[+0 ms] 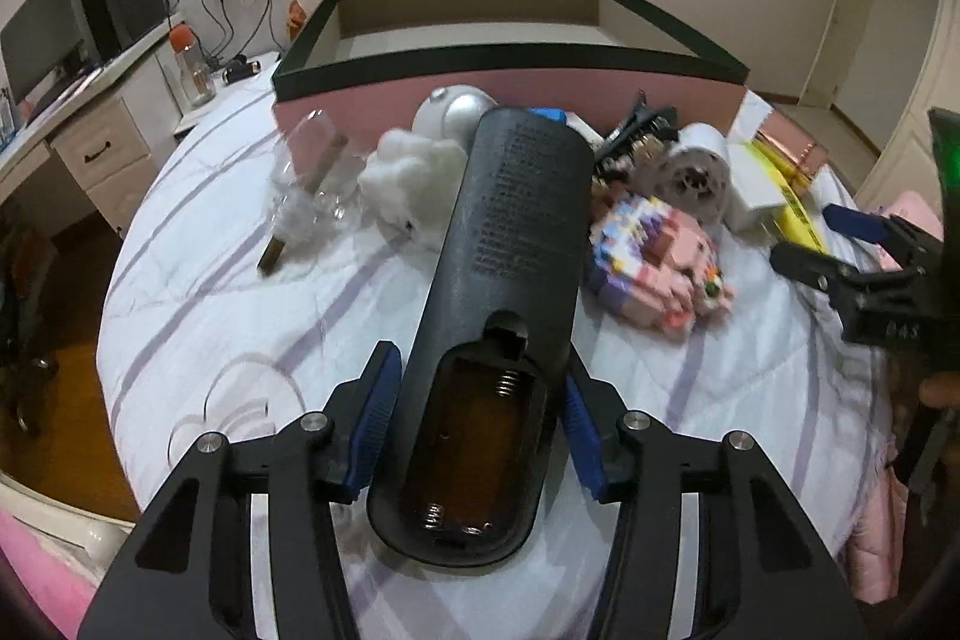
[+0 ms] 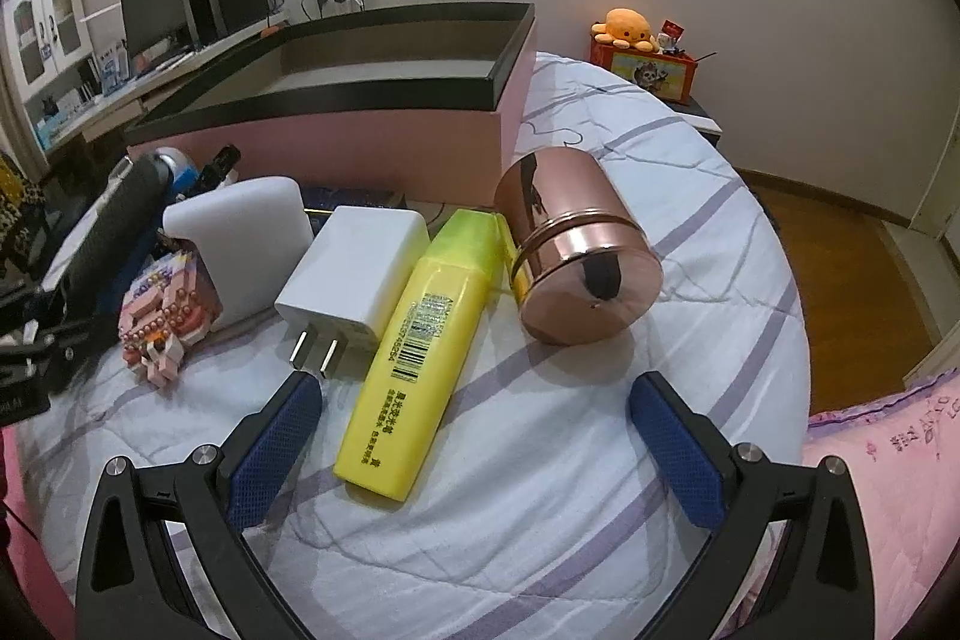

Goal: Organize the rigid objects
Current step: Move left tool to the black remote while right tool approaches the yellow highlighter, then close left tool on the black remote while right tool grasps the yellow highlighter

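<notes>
The left gripper has its blue pads against the sides of a black remote near its open battery end; gripped so far back, the long body could pivot or slip. The right gripper is spread wide and empty, with the yellow highlighter lying between its fingers. The remote hides part of the clutter ahead, and the floor of the pink box beyond is mostly out of sight.

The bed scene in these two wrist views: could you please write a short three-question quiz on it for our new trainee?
1. True or false: the remote control lies with its battery bay open and empty.
2. Which thing lies nearest between the right gripper fingers? A) copper tin B) yellow highlighter C) white charger
3. Fill in: the box has pink walls and a ___ rim.

Key: 1 true; 2 B; 3 black (dark).
</notes>
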### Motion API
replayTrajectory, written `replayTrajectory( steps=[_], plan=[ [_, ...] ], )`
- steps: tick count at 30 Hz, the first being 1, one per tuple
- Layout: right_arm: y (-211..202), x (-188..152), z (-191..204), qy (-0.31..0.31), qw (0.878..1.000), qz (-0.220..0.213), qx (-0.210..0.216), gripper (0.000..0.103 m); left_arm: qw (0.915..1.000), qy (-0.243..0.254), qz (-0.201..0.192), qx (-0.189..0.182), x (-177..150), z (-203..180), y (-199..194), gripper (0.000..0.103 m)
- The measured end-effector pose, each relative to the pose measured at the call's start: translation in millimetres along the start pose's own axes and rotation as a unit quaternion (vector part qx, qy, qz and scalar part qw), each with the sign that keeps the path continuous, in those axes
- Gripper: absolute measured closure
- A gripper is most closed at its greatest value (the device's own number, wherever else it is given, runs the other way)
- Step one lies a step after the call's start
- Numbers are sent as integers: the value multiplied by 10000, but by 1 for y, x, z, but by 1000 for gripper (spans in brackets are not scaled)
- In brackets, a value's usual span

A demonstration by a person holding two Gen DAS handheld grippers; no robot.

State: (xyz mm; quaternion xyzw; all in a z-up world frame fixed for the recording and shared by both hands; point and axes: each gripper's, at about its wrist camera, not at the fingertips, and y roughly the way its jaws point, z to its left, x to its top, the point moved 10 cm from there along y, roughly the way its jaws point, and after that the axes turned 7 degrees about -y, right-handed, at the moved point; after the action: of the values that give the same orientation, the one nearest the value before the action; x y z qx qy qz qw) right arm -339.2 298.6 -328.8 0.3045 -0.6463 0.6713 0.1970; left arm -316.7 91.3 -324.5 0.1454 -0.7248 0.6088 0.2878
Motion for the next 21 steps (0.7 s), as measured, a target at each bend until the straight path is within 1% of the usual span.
replayTrajectory(
  steps=[3, 6, 9, 11, 12, 13, 14, 15, 16, 17, 18, 19, 20, 21],
  plan=[
    [-2, 0, 0, 55, 9999, -64, 82, 0, 10000, -45, 58, -27, -8, 2, -7, 51],
    [-3, 1, 0, 126, 9997, -123, 185, 0, 9999, -104, 49, -21, -9, 3, -7, 49],
    [-3, 1, 2, 23, 9997, -100, 220, 0, 9999, -141, 31, 75, -5, 4, -2, 38],
    [-5, 2, 2, 134, 9993, -216, 262, 0, 9998, -102, -26, 159, -2, 4, 3, 24],
    [-7, 3, 1, 197, 9991, -269, 272, 0, 9997, -73, -38, 233, -2, 4, 6, 20],
    [-8, 4, 0, 255, 9989, -319, 236, 1, 9995, -92, -97, 289, -1, 5, 7, 15],
    [-8, 5, 0, 277, 9990, -300, 180, 5, 9995, -144, -135, 264, -1, 6, 8, 14],
    [-8, 5, 1, 245, 9992, -267, 138, 7, 9995, -180, -175, 202, 0, 7, 9, 14],
    [-8, 7, 5, 167, 9994, -265, 128, 10, 9995, -199, -195, 167, 0, 7, 8, 14],
    [-7, 8, 9, 73, 9996, -243, 119, 16, 9995, -198, -207, 146, -1, 7, 7, 17],
    [-7, 10, 13, -14, 9997, -233, 103, 20, 9995, -160, -236, 131, -1, 7, 5, 20],
    [-6, 11, 16, -75, 9997, -217, 124, 29, 9994, -143, -261, 153, 0, 8, 3, 30],
    [-6, 13, 20, -117, 9996, -210, 153, 37, 9994, -162, -283, 153, 0, 10, 1, 36],
    [-4, 13, 24, -159, 9997, -142, 140, 38, 9994, -182, -280, 102, -1, 10, 0, 40]
  ],
)
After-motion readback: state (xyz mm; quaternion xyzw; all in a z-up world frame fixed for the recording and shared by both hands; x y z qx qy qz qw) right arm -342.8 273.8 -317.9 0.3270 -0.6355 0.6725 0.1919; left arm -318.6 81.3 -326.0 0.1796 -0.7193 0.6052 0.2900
